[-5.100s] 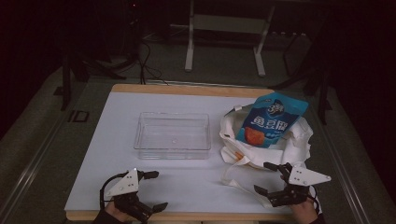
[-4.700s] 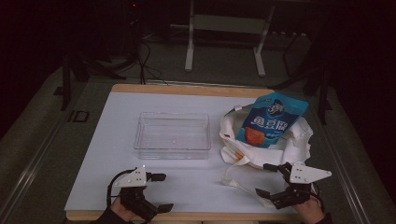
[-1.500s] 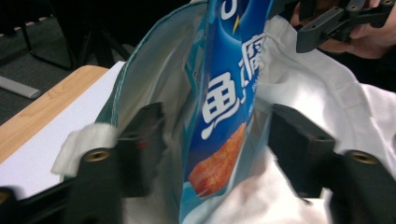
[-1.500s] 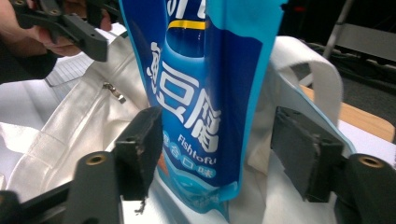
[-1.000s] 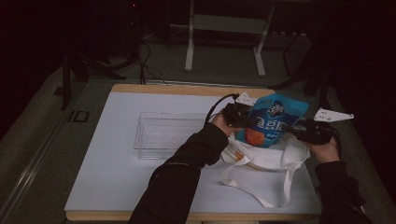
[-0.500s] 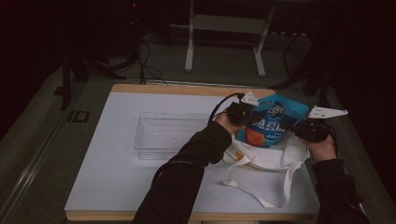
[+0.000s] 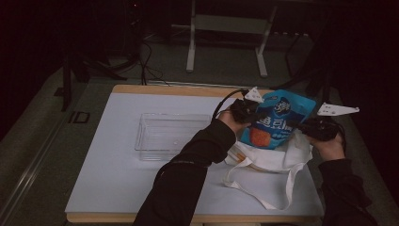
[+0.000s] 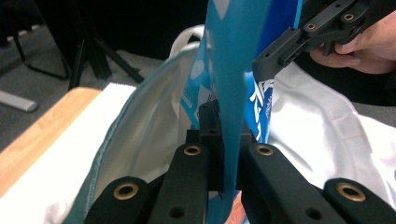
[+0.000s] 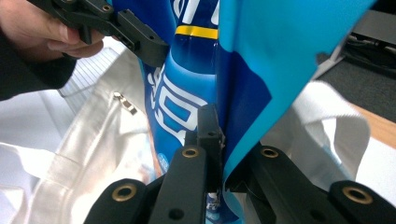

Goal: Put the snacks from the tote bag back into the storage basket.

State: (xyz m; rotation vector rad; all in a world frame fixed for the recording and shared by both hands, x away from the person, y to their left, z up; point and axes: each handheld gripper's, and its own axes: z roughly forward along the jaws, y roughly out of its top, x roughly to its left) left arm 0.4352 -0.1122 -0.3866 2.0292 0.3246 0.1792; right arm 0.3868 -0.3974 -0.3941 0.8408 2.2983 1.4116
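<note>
We see a blue snack bag held up between two tools over the right half of the white table. The left tool has its jaws pressed together on the bag's left edge; in the left tool's own view the blue film runs straight down between the two black jaws, pinched there. The right tool grips the bag's right edge in the same way, and in its own view a fold of the blue bag sits clamped between the jaws. Each tool's view also catches the other tool farther off, held by a hand at the bag's opposite edge.

The bag stands roughly upright, its printed face with white lettering and an orange patch turned toward us in the high view. Its lower part dips into the mouth of a white cloth tote bag, which lies on the table beneath it. The tote's handles trail toward the near edge of the table. In the right tool's view we make out a small metal zipper pull on the tote's fabric.

To the left of the bag, near the middle of the table, sits a clear plastic tray, well apart from the tote. The person's left forearm in a dark sleeve reaches diagonally across the table past the tray's right end.
</note>
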